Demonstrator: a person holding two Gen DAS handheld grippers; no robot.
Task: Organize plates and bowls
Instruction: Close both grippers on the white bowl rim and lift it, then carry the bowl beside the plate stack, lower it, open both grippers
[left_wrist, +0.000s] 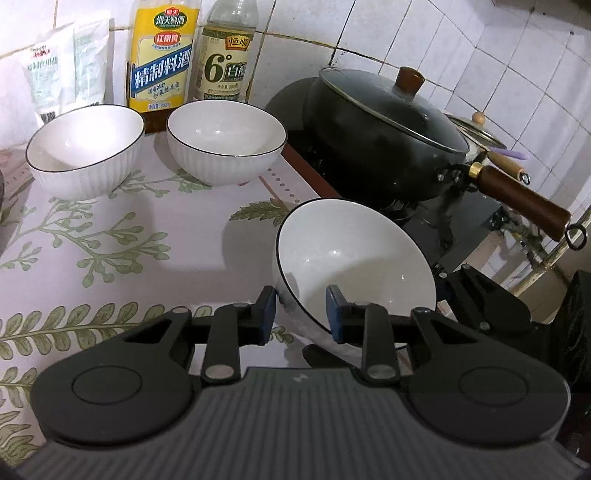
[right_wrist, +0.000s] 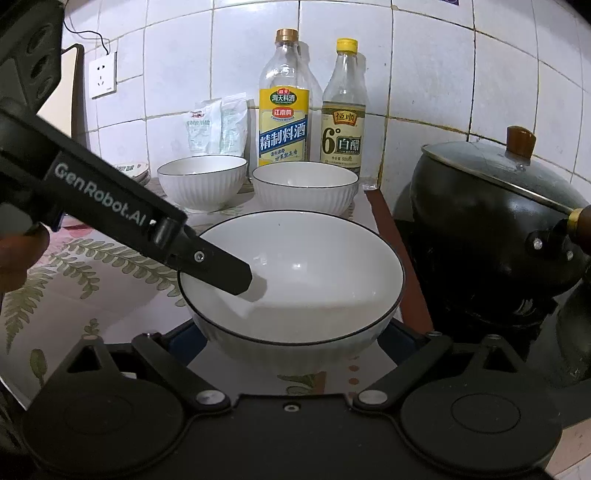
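Three white ribbed bowls with black rims are in view. One bowl (left_wrist: 354, 254) (right_wrist: 291, 277) is near me. My left gripper (left_wrist: 301, 310) straddles its rim, one finger inside and one outside, with a gap at the wall. My right gripper (right_wrist: 291, 343) has its blue-padded fingers on either side of this bowl's body, low down. The left gripper's finger (right_wrist: 221, 269) shows inside the bowl in the right wrist view. Two more bowls (left_wrist: 85, 147) (left_wrist: 225, 140) stand upright at the back, also seen in the right wrist view (right_wrist: 203, 181) (right_wrist: 304, 186).
Two bottles (left_wrist: 162, 55) (left_wrist: 227, 55) and white packets (left_wrist: 62, 74) stand against the tiled wall. A black lidded wok (left_wrist: 384, 125) with a wooden handle sits on the stove at the right. Stacked plates (right_wrist: 133, 171) lie at the far left. A leaf-patterned cloth (left_wrist: 110, 236) covers the counter.
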